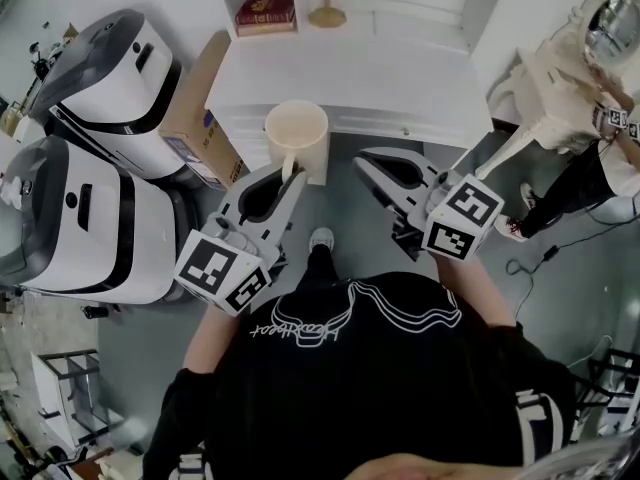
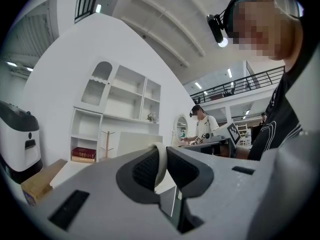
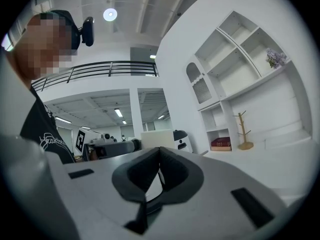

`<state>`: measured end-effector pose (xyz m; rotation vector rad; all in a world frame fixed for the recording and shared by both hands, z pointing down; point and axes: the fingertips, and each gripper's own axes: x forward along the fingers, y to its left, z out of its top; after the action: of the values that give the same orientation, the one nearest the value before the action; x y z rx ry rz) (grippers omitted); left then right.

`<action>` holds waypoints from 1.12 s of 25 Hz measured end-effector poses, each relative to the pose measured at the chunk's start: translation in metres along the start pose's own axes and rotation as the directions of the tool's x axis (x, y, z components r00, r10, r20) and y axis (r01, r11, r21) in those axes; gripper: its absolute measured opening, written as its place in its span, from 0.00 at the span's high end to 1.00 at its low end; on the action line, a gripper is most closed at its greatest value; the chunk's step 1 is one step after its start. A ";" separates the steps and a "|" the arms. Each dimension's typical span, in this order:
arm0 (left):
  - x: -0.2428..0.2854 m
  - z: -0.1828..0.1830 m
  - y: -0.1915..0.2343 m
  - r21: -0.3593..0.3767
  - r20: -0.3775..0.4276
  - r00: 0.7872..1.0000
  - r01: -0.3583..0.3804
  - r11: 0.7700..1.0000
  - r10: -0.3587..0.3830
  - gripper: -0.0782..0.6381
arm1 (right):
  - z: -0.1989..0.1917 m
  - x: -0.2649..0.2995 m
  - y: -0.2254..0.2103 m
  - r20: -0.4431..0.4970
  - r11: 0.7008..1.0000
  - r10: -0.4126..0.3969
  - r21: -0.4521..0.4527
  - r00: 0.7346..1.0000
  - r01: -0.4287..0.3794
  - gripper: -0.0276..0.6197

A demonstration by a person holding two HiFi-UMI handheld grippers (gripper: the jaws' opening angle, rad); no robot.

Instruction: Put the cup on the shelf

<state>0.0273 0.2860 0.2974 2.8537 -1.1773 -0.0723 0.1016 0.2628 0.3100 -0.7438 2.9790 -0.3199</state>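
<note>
A cream cup (image 1: 296, 133) hangs upright in front of the white shelf unit's counter (image 1: 400, 88). My left gripper (image 1: 292, 175) is shut on its handle (image 2: 161, 165), a pale loop pinched between the dark pads in the left gripper view. The cup's body (image 2: 134, 143) rises just behind the jaws there. To the right of the cup, my right gripper (image 1: 368, 156) is level with it, shut, its pad tips touching with nothing between them (image 3: 159, 151). The right gripper view shows the cup (image 3: 158, 138) beyond the jaws.
A red book (image 1: 265, 13) and a wooden mug tree (image 1: 327, 6) stand in a low shelf compartment. Two white-and-grey machines (image 1: 115, 78) and a cardboard box (image 1: 200, 118) crowd the left. Another person (image 1: 590, 98) stands at the right.
</note>
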 end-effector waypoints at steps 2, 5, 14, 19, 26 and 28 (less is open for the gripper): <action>0.009 -0.001 0.013 -0.007 -0.003 1.000 0.005 1.000 -0.005 0.83 | 0.000 0.009 -0.013 -0.002 1.000 -0.008 0.007 1.000 0.008 0.95; 0.025 -0.004 0.036 -0.018 -0.009 1.000 0.016 1.000 -0.016 0.83 | 0.001 0.026 -0.036 -0.003 1.000 -0.023 0.019 1.000 0.023 0.95; 0.085 -0.001 0.129 -0.048 -0.030 0.998 0.049 0.998 -0.051 0.83 | 0.018 0.092 -0.117 -0.010 0.996 -0.071 0.049 0.997 0.071 0.95; 0.117 0.003 0.191 -0.035 -0.030 0.998 0.051 0.998 -0.052 0.83 | 0.031 0.142 -0.160 -0.015 0.996 -0.083 0.038 0.996 0.084 0.95; 0.149 0.012 0.256 -0.017 -0.012 0.998 0.061 0.998 -0.061 0.83 | 0.041 0.194 -0.203 -0.020 0.995 -0.100 0.029 0.995 0.100 0.95; 0.155 0.014 0.266 -0.013 -0.007 0.998 0.063 0.998 -0.064 0.83 | 0.042 0.202 -0.210 -0.014 0.994 -0.104 0.031 0.994 0.105 0.95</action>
<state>-0.0509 -0.0127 0.2974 2.8779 -1.0809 -0.0715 0.0240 -0.0210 0.3128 -0.8995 2.9450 -0.3769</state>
